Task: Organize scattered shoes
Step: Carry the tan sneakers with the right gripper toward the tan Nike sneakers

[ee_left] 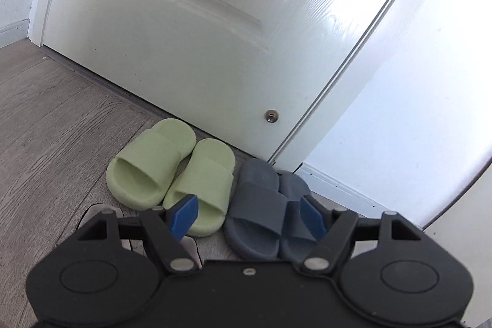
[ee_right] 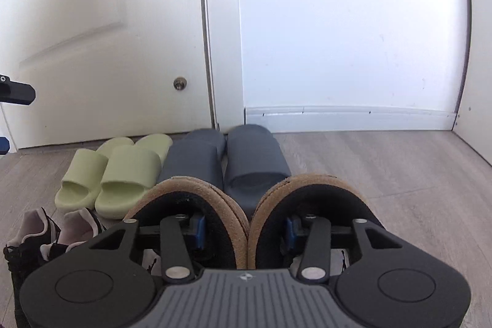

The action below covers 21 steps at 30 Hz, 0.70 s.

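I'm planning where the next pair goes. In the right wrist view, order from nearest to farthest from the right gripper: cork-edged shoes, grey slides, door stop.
1. cork-edged shoes, held at the right gripper
2. grey slides, straight ahead on the floor
3. door stop, upper left on the door

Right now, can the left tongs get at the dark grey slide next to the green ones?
Probably yes. The left tongs are open and aimed at the dark grey slide, with nothing lying over it; the green slides sit beside it. The right tongs hold the tan-edged shoes.

Green slides (ee_left: 172,171) beside grey slides (ee_left: 264,211)
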Motion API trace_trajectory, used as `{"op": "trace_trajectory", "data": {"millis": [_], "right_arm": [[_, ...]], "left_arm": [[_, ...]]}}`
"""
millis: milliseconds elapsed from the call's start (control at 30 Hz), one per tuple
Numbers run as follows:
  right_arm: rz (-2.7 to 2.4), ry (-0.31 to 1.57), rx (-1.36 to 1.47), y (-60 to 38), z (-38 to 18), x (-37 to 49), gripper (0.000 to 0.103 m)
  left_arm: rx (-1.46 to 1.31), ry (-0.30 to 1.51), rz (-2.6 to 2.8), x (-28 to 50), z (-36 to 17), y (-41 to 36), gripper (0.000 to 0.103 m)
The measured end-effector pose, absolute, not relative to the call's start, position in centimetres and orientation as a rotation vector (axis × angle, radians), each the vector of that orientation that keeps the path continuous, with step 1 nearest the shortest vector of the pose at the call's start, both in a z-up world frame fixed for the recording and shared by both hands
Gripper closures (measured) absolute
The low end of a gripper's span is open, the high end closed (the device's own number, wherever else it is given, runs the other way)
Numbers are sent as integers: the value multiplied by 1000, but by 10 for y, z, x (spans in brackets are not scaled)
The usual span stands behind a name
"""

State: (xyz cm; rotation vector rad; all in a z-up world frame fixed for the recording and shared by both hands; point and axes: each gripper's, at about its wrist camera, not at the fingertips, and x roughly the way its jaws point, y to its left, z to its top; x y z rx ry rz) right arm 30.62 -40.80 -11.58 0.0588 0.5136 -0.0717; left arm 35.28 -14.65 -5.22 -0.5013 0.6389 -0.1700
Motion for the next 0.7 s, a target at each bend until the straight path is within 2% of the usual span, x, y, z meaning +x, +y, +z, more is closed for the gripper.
{"op": "trace_trajectory", "data": {"millis": [233,433,700], "right_arm": [[-178,389,115,-436,-97,259,57],[-295,349,229,-497,-91,236,57],[-441,282,212,-575,-99,227,57]], "left_arm": [[-426,583,-169,306,-40,-137,29],[-419,582,-158,312,-42,-145,29],[-335,634,-177,323,-50,-189,29]]}}
